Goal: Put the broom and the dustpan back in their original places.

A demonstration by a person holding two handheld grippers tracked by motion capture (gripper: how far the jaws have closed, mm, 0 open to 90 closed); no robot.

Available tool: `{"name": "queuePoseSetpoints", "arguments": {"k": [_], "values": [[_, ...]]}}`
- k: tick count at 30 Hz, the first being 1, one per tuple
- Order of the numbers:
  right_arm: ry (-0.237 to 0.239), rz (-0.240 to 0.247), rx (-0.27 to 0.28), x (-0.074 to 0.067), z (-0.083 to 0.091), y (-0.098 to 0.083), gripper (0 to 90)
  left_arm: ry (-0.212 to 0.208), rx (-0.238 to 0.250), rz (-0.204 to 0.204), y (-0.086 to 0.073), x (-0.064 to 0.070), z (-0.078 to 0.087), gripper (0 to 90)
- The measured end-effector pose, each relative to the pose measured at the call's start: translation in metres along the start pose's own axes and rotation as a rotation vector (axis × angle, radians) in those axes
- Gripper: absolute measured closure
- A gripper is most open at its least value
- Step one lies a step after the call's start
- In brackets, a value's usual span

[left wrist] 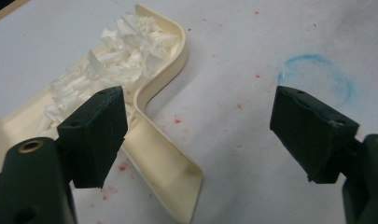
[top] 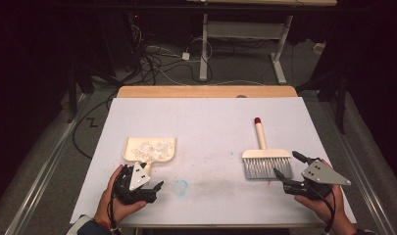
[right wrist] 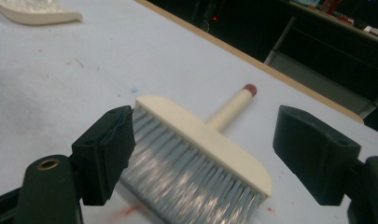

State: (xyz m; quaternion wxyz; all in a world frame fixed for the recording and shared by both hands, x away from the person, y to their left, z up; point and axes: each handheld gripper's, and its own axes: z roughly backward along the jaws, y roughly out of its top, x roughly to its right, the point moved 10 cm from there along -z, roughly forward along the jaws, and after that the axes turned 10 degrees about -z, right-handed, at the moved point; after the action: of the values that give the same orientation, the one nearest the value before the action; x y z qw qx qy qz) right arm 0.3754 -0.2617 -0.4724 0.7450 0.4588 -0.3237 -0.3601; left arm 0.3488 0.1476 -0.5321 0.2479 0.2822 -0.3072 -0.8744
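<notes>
Over table, both tongs [top: 144, 177] [top: 287, 164] wide, empty

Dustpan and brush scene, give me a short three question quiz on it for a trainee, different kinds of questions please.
1. True or false: the dustpan holds white shreds.
2. Multiple choice: where does the brush lie? A) inside the dustpan B) flat on the white table cover, just ahead of the right tongs C) held in the left tongs
3. Fill in: both tongs stand ____, gripping nothing.

Key
1. True; the shreds fill the pan in the left gripper view.
2. B; its bristles point toward the person, its red-tipped handle away.
3. Open; the jaws stand wide apart in both gripper views.
</notes>
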Motion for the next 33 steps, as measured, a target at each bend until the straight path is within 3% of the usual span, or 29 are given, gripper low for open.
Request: {"name": "queuePoseSetpoints", "arguments": {"k": [12, 18, 33], "values": [[0.002, -0.011, -0.034, 0.0, 0.003, -0.025, 21.4, 0.018, 0.006, -0.034, 0.001, 0.0, 0.0, 18.5], [0.006, -0.001, -0.02, -0.004, 0.004, -0.021, 21.5, 0.012, -0.003, -0.056, 0.0, 0.005, 0.001, 18.5], [-0.007, 0.004, -0.004, -0.004, 0.008, -0.016, 21.4, 0.024, -0.004, -0.064, 0.002, 0.005, 0.002, 18.5]]}}
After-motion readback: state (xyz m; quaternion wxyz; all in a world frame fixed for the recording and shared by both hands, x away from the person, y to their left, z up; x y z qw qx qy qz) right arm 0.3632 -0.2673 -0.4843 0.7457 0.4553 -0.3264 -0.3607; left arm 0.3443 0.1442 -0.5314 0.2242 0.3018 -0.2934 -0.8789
